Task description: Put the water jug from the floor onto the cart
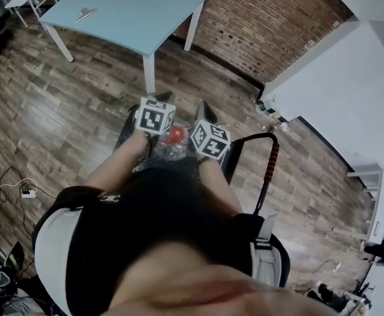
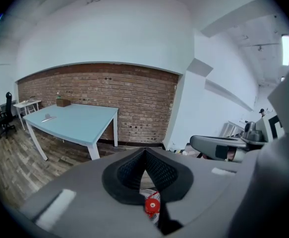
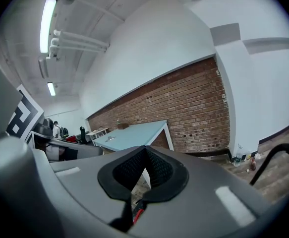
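Person's black top (image 1: 152, 229) up front. Beyond it, left hand-held gripper (image 2: 144, 155) and right hand-held gripper (image 3: 145, 153), jaws closed empty, squeeze the clear red-capped plastic water jug (image 1: 174, 145) between them, over the black metal cart (image 1: 266, 176). Guessing it's too fat for one jaw.

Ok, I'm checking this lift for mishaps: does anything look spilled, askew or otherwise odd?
Nothing looks spilled or damaged. One oddity: the water jug, red cap up, sits in neither gripper's jaws. The left gripper and right gripper are both shut, and the jug seems pinched between them near the cart.
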Action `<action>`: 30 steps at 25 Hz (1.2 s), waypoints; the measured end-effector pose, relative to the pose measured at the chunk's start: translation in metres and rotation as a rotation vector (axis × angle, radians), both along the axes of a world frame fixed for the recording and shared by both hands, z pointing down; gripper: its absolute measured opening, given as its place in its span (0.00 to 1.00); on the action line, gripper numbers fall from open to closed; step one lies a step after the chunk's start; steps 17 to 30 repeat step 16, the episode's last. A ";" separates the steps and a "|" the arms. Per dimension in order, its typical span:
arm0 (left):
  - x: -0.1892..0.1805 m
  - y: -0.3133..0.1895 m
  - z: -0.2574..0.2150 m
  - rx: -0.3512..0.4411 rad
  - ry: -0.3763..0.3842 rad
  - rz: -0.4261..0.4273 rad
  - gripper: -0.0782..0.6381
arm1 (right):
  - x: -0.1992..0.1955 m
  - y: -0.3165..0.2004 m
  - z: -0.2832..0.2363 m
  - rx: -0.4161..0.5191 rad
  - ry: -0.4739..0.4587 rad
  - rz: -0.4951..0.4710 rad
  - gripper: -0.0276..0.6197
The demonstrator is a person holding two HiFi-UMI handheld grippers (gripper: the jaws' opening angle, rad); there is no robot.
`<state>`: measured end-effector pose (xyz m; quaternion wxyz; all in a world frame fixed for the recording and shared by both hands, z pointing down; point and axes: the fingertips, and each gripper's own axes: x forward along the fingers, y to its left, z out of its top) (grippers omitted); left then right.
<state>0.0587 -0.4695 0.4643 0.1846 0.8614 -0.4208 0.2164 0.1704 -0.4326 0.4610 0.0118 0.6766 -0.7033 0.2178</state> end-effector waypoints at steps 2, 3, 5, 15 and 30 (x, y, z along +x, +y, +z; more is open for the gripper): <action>0.000 0.001 0.001 -0.005 0.000 0.003 0.11 | 0.000 0.000 0.001 -0.006 -0.005 -0.001 0.06; -0.001 0.001 0.002 -0.009 0.002 0.004 0.11 | -0.001 0.001 0.002 -0.009 -0.007 -0.001 0.06; -0.003 0.002 0.004 -0.018 0.003 0.005 0.11 | -0.002 0.002 0.004 -0.016 -0.011 0.001 0.06; -0.005 -0.002 0.014 -0.049 -0.007 0.028 0.11 | -0.006 -0.004 0.012 -0.035 -0.023 -0.002 0.06; -0.005 -0.005 0.015 -0.051 -0.009 0.030 0.11 | -0.006 -0.007 0.013 -0.038 -0.024 -0.004 0.06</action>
